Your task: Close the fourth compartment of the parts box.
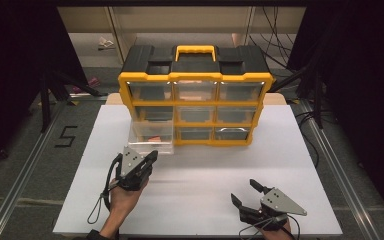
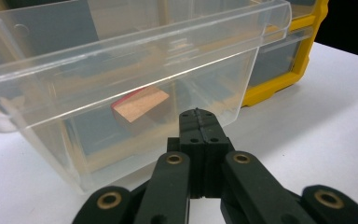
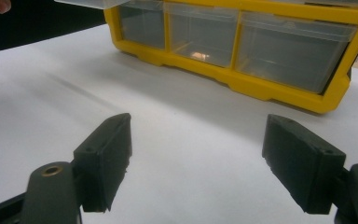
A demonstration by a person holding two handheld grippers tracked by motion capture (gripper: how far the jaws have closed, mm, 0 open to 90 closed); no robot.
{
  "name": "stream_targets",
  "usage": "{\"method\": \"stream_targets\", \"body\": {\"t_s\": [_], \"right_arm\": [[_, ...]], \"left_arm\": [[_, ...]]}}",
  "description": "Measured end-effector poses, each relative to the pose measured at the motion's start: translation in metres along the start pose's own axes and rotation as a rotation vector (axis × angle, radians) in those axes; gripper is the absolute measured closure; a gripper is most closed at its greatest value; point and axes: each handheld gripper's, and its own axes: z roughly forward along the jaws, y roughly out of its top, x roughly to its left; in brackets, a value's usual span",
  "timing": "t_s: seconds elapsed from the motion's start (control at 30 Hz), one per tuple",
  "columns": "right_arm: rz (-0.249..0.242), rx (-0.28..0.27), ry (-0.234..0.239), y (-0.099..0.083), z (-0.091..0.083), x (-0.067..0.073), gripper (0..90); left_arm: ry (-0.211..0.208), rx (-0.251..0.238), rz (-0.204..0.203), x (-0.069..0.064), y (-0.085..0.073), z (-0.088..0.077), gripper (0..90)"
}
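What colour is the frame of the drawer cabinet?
Yellow, with a black top; the cabinet frame shows best in the high view.

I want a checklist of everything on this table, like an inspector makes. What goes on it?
Surface: white table, bare in front.
Job's things: yellow and black drawer box at the back; one clear drawer pulled out at lower left, with a small reddish block inside.
Clutter: nothing seen on the table.
Grippers: left hand-held gripper with jaws shut on nothing, just in front of the clear drawer; right hand-held gripper open, over bare table.
Cables: a black cable loops from the left hand-held gripper; more cables behind the box.
Surroundings: dark floor with a taped number 5, metal rails, shelves behind.
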Motion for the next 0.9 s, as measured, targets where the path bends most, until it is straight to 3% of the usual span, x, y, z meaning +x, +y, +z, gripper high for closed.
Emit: {"method": "stream_targets", "body": {"t_s": [0.9], "right_arm": [[-0.005,0.0,0.005,0.0005,0.0003,0.0004,24.8]], "left_arm": [[0.016,-0.025,0.027,-0.0021,0.007,0.0043,90.0]]}}
